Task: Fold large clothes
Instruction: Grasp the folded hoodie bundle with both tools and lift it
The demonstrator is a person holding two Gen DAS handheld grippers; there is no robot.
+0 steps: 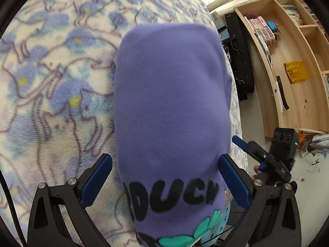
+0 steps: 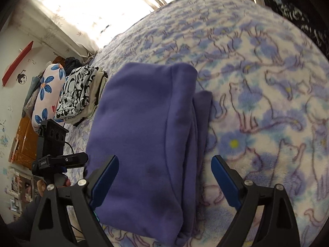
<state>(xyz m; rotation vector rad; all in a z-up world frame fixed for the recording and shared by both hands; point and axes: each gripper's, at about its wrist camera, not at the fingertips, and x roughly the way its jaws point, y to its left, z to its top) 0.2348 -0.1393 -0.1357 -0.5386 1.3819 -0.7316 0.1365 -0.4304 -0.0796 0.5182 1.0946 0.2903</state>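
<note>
A folded purple garment [image 1: 172, 103] lies on a bed covered by a fleece blanket with blue flowers and cat outlines [image 1: 51, 86]. Black lettering and teal flowers show on its near end. My left gripper [image 1: 165, 181] is open, its blue pads either side of that near end, not squeezing it. In the right wrist view the same purple garment [image 2: 144, 140] lies in stacked layers on the blanket [image 2: 267, 107]. My right gripper [image 2: 165, 180] hangs wide open over its near edge, pads apart from the cloth. One blue finger [image 1: 239, 141] of the right gripper shows beside the bed edge.
A pile of folded clothes [image 2: 82, 94] and a flower-print bundle [image 2: 47, 94] sit at the bed's far left, by an orange cabinet [image 2: 22, 144]. Past the bed's right edge stand wooden shelves [image 1: 298, 47], a black case [image 1: 238, 61] and bare floor [image 1: 257, 111].
</note>
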